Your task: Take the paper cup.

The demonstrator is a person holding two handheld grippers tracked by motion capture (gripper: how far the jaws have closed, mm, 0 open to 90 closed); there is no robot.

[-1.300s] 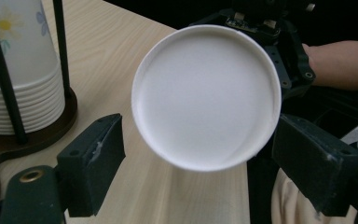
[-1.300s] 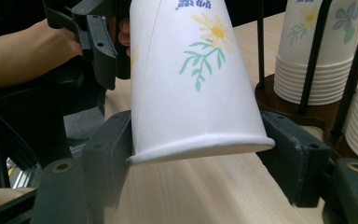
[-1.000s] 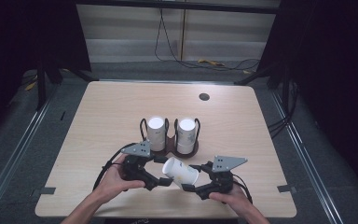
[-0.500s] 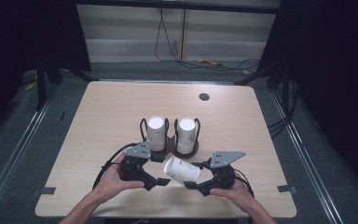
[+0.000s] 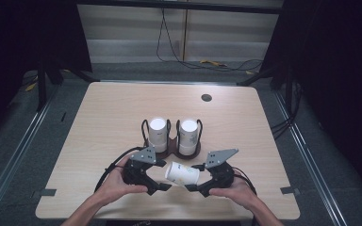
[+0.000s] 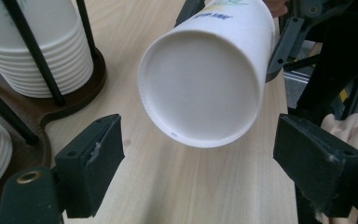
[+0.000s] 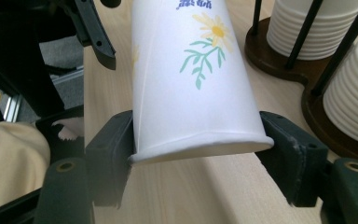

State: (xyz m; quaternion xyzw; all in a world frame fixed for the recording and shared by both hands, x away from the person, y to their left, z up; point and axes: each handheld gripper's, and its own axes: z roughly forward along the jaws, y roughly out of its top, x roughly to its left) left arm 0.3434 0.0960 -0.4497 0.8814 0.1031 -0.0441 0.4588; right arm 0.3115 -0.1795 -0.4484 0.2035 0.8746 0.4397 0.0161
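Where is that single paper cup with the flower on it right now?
The paper cup lies on its side near the table's front edge in the high view, its rim end clamped by the right tool, just in front of the cup holder.

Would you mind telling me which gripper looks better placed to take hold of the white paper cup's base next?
Left. The left gripper is open, jaws flanking the base of the white paper cup with a daisy print, not touching. The right gripper already clamps its rim end.

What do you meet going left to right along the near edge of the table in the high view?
Left hand → left gripper → paper cup → right gripper → right hand.
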